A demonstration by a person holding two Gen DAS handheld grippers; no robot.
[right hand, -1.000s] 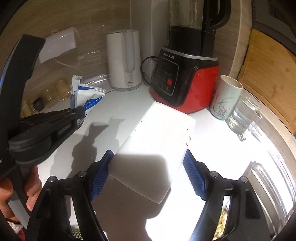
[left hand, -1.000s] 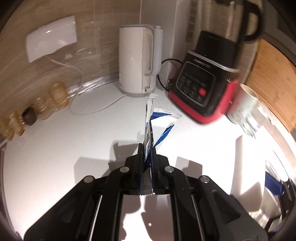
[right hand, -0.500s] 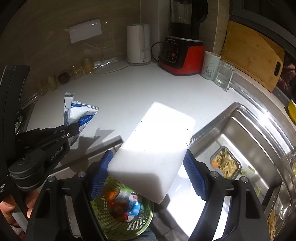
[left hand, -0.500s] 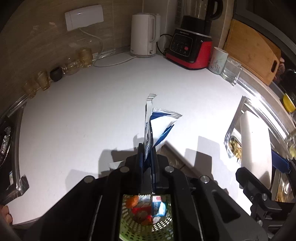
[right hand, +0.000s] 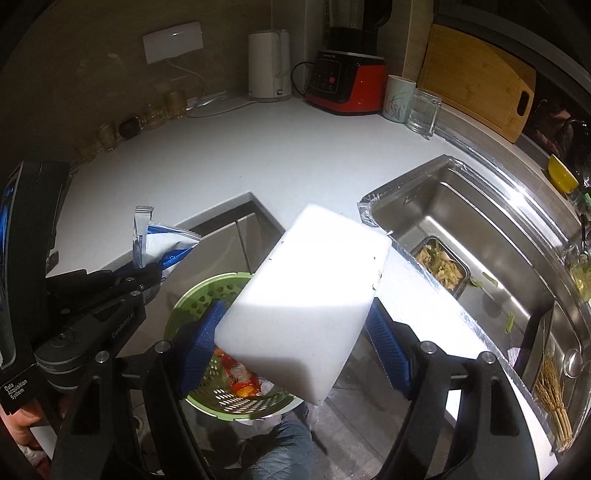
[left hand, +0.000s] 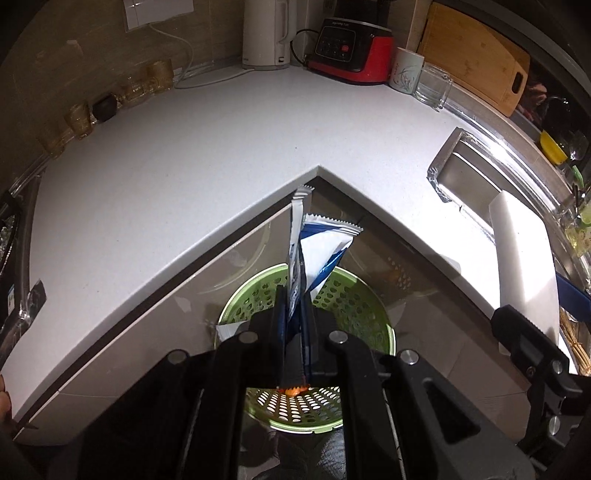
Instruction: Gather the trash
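The wrapper (left hand: 314,251) stands upright, long axis vertical, pinched in the left tongs (left hand: 295,332) directly above the green bin (left hand: 369,314) on the floor. The right tongs (right hand: 295,343) clamp a white block (right hand: 306,295) over the bin's right rim, beside the tabletop (left hand: 184,166) corner

Left wrist view looks steeply down along the left gripper (left hand: 295,317), close above the green basket (left hand: 354,306), facing the countertop (left hand: 184,177) corner beyond its fingers. Right wrist view sits alongside, angled likewise past the right gripper (right hand: 295,339). Both share the basket (right hand: 192,299), countertop (right hand: 258,158), kettle (left hand: 265,33) (right hand: 269,70) and sink (left hand: 469,177) (right hand: 476,229).
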